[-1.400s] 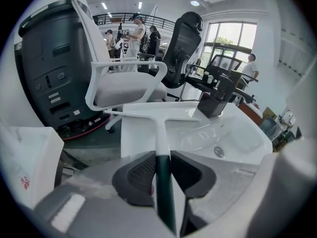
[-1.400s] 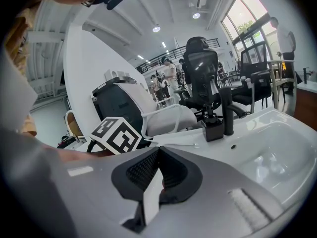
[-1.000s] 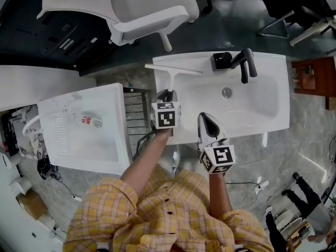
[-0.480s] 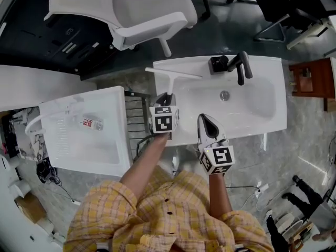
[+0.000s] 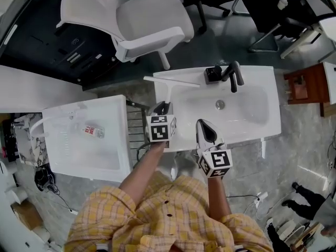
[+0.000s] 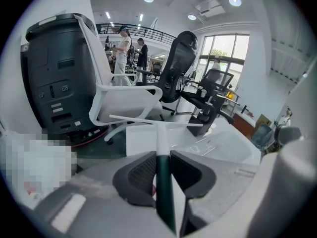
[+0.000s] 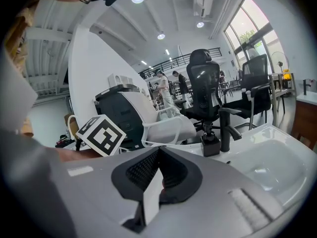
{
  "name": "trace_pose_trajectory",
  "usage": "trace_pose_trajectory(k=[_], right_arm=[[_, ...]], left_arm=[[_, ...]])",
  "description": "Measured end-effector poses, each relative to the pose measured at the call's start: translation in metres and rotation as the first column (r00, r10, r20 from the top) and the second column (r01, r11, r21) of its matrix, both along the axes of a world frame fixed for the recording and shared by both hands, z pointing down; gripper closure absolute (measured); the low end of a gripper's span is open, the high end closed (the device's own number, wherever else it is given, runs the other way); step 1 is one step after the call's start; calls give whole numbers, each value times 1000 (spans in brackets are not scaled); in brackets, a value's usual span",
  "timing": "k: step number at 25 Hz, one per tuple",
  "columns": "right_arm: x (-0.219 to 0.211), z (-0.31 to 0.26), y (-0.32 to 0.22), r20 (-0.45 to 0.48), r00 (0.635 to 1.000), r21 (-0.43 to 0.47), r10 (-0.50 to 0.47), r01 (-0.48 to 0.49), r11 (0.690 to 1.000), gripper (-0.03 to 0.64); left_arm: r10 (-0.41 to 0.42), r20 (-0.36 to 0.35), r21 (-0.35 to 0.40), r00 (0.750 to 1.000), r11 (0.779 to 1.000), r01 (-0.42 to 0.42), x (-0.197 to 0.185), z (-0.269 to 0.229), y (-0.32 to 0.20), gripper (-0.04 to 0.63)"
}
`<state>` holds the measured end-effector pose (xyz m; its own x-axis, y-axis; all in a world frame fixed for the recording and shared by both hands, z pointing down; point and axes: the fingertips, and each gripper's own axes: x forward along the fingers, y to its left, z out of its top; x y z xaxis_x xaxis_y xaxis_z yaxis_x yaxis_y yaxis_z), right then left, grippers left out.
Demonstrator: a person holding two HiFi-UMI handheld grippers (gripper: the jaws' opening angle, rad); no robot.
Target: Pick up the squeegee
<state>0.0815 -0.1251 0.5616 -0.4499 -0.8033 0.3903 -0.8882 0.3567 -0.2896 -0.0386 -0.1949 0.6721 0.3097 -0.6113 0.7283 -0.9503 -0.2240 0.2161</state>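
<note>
Now the left gripper point(image 5: 164, 107) is clamped on the squeegee point(image 5: 169, 91). In the left gripper view both jaws of this gripper point(image 6: 162, 157) press against the dark green lower part of the squeegee point(image 6: 162, 135) handle, which runs upright between them and turns white further out. The thin white blade crosses the top of the handle like a T. In the head view that blade lies across the rear left corner of the white sink point(image 5: 260, 72), near the black faucet point(image 5: 231, 75). Whether the blade touches the rim or hangs just above it, I cannot tell.

The right gripper point(image 5: 203, 124) hovers over the sink's front rim, just to the right of the left one and apart from it. In the right gripper view the jaws of this gripper point(image 7: 158, 155) meet with nothing between them, and the faucet point(image 7: 225, 128) and basin point(image 7: 277, 152) lie beyond them.

A drain point(image 5: 220, 104) shows in the middle of the basin. Left of the sink stands a second white basin point(image 5: 121, 140) with a small bottle point(image 5: 92, 131) lying in it. Behind the sink is a white office chair point(image 5: 142, 20). The person's sleeves are yellow plaid point(image 5: 157, 214).
</note>
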Motion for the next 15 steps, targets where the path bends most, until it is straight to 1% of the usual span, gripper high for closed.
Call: trace_pose_trajectory(k=[10, 15], right_arm=[[-4, -26, 1, -1, 1000, 20, -17, 18, 1000, 615], [-9, -40, -2, 23, 999, 22, -34, 33, 999, 615]], left_arm=[[-8, -35, 64, 999, 998, 10, -2, -46, 3, 495], [-18, -51, 104, 999, 994, 23, -6, -71, 2, 495]])
